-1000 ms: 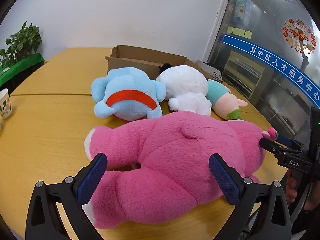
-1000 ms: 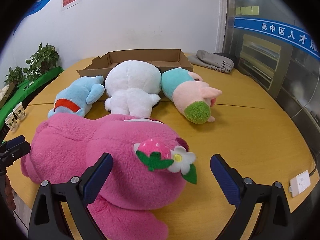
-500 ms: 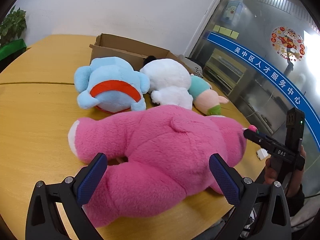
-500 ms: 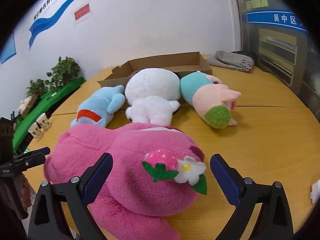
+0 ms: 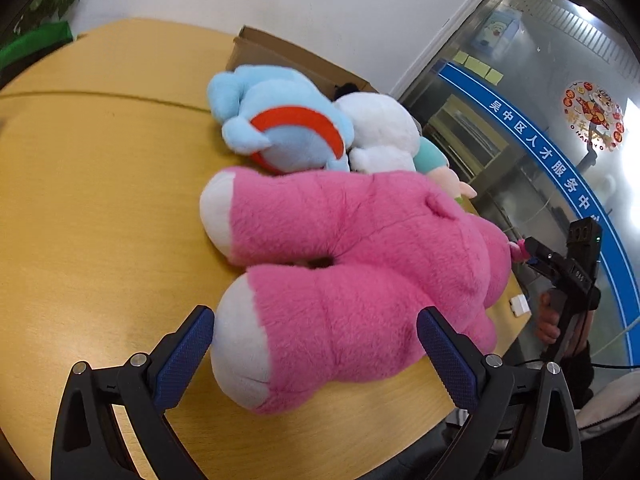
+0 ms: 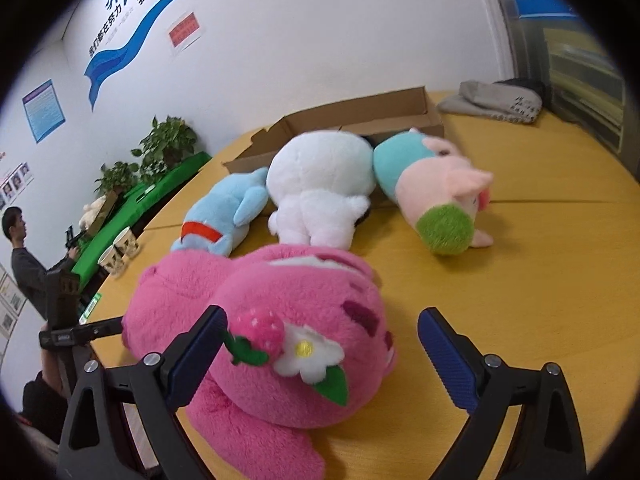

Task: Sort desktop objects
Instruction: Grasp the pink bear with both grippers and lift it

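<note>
Far right on the bench: folded grey garment. Left edge: two paper cups, potted plants on a green surface beyond. Red notice on wall; white socket near right.

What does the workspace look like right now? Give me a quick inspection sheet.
Surface: round yellow wooden table.
Job's things: big pink plush bear at the near edge; light-blue plush toy, white plush toy and teal-and-pink plush pig lie before the open cardboard box.
Clutter: paper cups, folded grey cloth.
Grippers: left gripper closing around the bear's leg; right gripper closing around its head; pads not pressing.
Cables: white power socket.
Surroundings: potted plants, bystander.
</note>
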